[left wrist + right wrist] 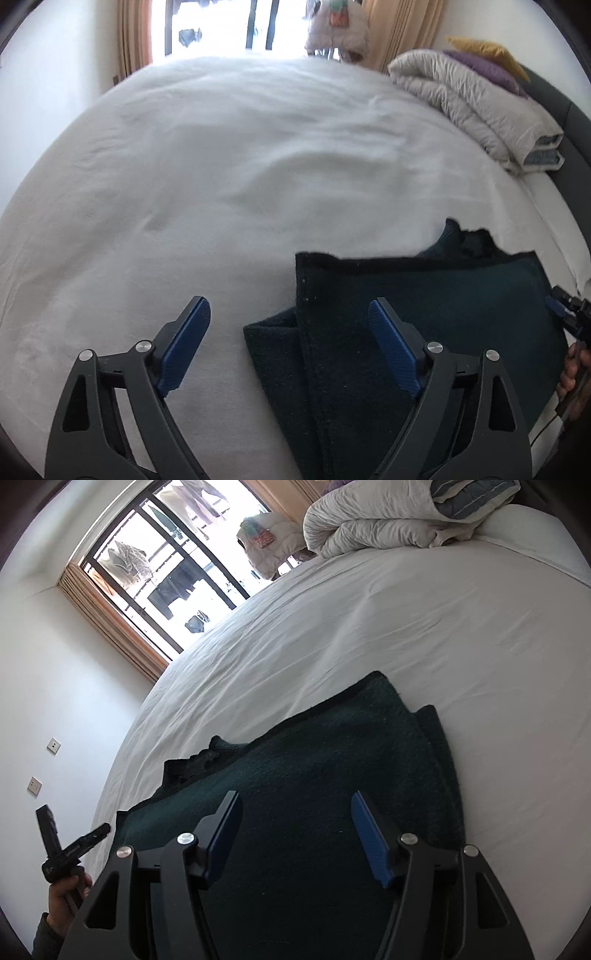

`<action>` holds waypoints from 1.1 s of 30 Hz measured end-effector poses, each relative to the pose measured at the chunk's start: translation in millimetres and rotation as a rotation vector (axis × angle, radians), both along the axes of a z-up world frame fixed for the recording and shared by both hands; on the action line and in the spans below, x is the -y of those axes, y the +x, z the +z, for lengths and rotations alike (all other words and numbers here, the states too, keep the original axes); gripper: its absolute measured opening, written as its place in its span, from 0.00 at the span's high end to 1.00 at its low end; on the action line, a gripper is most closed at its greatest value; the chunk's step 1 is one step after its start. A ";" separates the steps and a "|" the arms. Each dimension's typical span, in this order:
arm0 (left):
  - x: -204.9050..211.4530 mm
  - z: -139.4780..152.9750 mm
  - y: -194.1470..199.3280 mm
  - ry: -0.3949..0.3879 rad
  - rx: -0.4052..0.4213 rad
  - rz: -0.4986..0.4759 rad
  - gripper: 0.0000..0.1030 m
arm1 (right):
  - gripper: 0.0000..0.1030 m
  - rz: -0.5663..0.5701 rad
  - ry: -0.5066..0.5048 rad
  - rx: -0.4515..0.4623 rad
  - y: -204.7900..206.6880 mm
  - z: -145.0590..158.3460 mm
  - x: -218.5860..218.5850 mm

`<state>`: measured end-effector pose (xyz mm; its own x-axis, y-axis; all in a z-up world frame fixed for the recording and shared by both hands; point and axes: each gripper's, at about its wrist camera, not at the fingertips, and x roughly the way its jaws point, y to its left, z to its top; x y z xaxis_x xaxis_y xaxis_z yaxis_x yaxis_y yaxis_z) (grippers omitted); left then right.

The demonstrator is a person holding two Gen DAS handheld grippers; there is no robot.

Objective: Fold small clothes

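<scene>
The dark green knitted garment [314, 760] lies folded flat on the bed [221, 166], near the bed's near edge. Its visible borders are straight, with squared corners; a ragged, ribbed portion [469, 236] protrudes at one end. A lower layer [273, 350] projects beyond the upper fold along one side. The knit is coarse and matte.

The bed carries a white sheet, smooth with shallow creases. Beyond the garment the sheet is open as far as the window [166, 572]. A quilted, pale duvet [476, 107] sits folded at the head end, well apart from the garment, with purple and yellow cushions [487, 62] stacked behind it.

The left tool [288, 314] stands wide, with nothing between its blue ribbed pads [391, 347]; one finger is over the garment's side border, the other over bare sheet. The right tool [295, 812] is parted moderately over the garment's middle, gripping nothing. A hand [68, 897] holds the left tool's handle.
</scene>
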<state>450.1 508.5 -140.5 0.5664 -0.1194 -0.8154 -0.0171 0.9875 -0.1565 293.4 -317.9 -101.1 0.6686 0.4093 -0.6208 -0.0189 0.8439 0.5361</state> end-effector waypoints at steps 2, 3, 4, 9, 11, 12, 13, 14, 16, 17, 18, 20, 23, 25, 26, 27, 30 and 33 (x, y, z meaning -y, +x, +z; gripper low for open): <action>2.2 -5.0 1.7 -0.016 0.000 -0.038 0.15 | 0.37 0.017 0.003 0.004 0.2 0.4 -3.2; 4.1 -6.5 2.2 -0.020 0.004 -0.051 0.15 | 0.37 0.026 -0.004 0.006 0.1 0.4 -4.9; 4.8 -7.4 3.3 -0.025 0.010 -0.054 0.16 | 0.37 0.034 -0.012 0.006 -0.3 -0.1 -6.1; 0.1 -14.4 16.1 -0.067 -0.014 -0.058 0.63 | 0.38 0.046 -0.026 0.004 -3.2 -2.7 -7.6; -2.1 -11.4 20.1 -0.082 -0.022 -0.060 0.73 | 0.40 0.057 -0.028 0.007 -4.0 -2.0 -8.9; -0.1 -10.6 22.5 -0.077 -0.023 -0.068 0.77 | 0.43 0.064 -0.028 0.008 -3.5 -1.7 -10.4; 2.3 -11.5 24.5 -0.072 -0.030 -0.077 0.85 | 0.44 0.072 -0.029 0.006 -3.2 -1.9 -11.7; 4.6 -12.9 25.8 -0.065 -0.035 -0.081 0.93 | 0.44 0.077 -0.033 0.005 -2.9 -2.2 -13.9; 8.0 -12.8 25.5 -0.057 -0.022 -0.074 0.94 | 0.45 0.081 -0.045 0.007 -3.5 -2.1 -17.5; 7.0 -12.4 24.6 -0.060 -0.014 -0.063 0.95 | 0.46 0.083 -0.049 0.008 -3.8 -1.9 -19.5; 3.7 -11.8 22.8 -0.071 -0.005 -0.047 0.95 | 0.47 0.085 -0.051 0.009 -4.0 -1.7 -21.1; -6.8 -10.5 17.1 -0.086 0.011 -0.011 0.95 | 0.49 0.091 -0.065 0.012 -4.1 0.2 -25.0; -21.8 -11.7 10.9 -0.111 0.030 0.033 0.95 | 0.49 0.100 -0.068 0.023 -2.7 5.4 -29.3; -21.9 -16.3 11.0 -0.108 0.021 0.030 0.95 | 0.49 0.097 -0.084 0.029 1.8 7.5 -32.3; -19.1 -18.3 11.5 -0.094 0.016 0.028 0.95 | 0.49 0.086 -0.092 0.014 6.5 4.2 -32.4; -14.5 -19.5 12.7 -0.070 0.013 0.023 0.94 | 0.50 0.077 -0.084 -0.017 12.4 -2.7 -30.5; -11.1 -18.5 13.3 -0.052 0.009 0.023 0.91 | 0.65 0.061 -0.100 -0.019 19.0 -17.5 -23.2; -10.2 -1.3 -0.4 0.018 0.027 0.073 0.90 | 0.66 0.043 -0.069 -0.021 16.3 -15.1 -13.8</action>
<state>449.7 518.7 -141.8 0.5952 -0.0622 -0.8012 -0.0852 0.9865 -0.1399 309.7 -304.1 -116.2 0.6375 0.3938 -0.6622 -0.0456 0.8773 0.4778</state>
